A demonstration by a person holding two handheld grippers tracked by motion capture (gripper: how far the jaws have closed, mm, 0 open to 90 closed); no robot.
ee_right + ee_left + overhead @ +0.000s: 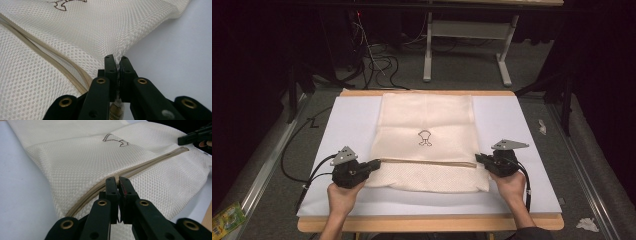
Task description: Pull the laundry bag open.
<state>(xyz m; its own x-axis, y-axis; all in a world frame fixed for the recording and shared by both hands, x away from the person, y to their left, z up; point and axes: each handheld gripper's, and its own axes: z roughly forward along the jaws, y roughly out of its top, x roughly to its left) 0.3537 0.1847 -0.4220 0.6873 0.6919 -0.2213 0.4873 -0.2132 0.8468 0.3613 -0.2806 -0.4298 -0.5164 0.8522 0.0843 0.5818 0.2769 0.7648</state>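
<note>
Mesh bag point(427, 145), cream and full of tiny holes, lies flat in the middle of the bench point(512, 125), on a white sheet. It has a tan zipper point(427, 161) running across it and a small brown drawing point(425, 137) above that.

Nearest to the person, two hands hold the tools. The left gripper point(374, 165) sits at the left end of the zipper. Its fingers point(110, 187) are squeezed shut right at the zipper, but I cannot tell if they pinch anything. The right gripper point(479, 159) is at the right end of the zipper. Its fingers point(109, 65) are shut on a bit of the mesh, which bunches up between them. I think the right side holds the bag steady so it does not slide, and the left side is set to work the zipper along.

Farther off, the top part of the bag lies smooth, up to the far edge of the bench. That edge is pale wood.

Behind the bench is a grey floor point(462, 70). Black cables point(379, 62) curl on it, and the white legs of another table point(427, 55) stand there. The room beyond is dark.
</note>
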